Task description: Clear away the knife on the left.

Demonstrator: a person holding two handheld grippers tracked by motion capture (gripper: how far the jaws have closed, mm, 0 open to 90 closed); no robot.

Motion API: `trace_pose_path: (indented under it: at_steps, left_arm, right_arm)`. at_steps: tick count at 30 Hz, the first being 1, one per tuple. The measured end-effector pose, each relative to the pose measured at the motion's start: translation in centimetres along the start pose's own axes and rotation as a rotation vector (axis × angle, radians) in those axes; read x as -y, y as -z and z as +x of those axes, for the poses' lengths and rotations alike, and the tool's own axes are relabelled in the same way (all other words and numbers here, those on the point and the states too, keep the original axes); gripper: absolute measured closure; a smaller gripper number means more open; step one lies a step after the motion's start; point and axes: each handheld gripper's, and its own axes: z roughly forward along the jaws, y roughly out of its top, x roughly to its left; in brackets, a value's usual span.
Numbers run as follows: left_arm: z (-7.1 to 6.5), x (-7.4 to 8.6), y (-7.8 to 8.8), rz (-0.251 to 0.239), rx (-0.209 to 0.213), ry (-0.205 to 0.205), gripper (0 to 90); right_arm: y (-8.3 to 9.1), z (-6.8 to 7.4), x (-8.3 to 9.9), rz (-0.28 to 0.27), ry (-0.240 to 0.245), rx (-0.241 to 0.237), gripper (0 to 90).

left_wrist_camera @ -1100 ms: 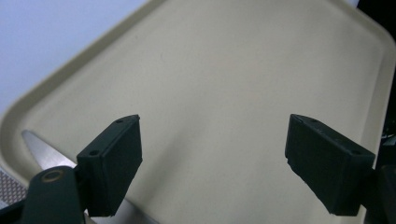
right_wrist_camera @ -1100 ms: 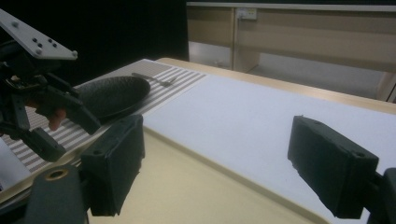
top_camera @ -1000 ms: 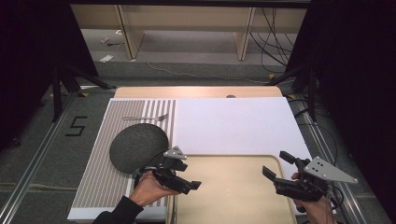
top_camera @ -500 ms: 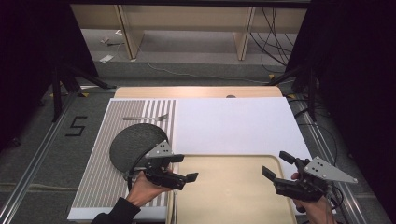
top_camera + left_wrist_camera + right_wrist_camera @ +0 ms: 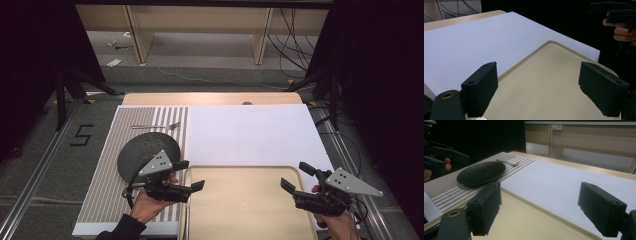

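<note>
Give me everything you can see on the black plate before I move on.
The black plate is round, shallow and dark, with a matte, finely textured surface; its material can't be told. It lies flat and empty on the striped mat, on the left part of the table. A fork lies on the mat just beyond it, apart from it. The left gripper hovers at its near right edge with jaws open, covering part of the rim in the high view. In the right gripper view it shows a low, raised rim.
</note>
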Motion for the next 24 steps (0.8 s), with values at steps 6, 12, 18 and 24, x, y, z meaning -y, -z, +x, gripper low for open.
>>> trace_pose_path:
  at_steps: [6,12,18,24]
  left_arm:
    - [0.2,0.3,1.0,-0.031,-0.028,-0.006,15.6]
    - [0.2,0.5,1.9,-0.058,-0.043,-0.01,15.6]
    - [0.1,0.9,2.7,-0.096,-0.067,-0.023,15.6]
    - [-0.3,1.4,2.9,-0.096,-0.077,-0.025,15.6]
  right_arm:
    - [0.0,0.0,0.0,0.0,-0.003,-0.002,19.5]
    - [0.1,0.0,0.0,0.002,-0.007,-0.004,19.5]
    - [0.1,0.2,0.0,0.001,-0.006,-0.006,19.5]
    - [0.1,0.2,0.0,-0.005,-0.01,-0.006,19.5]
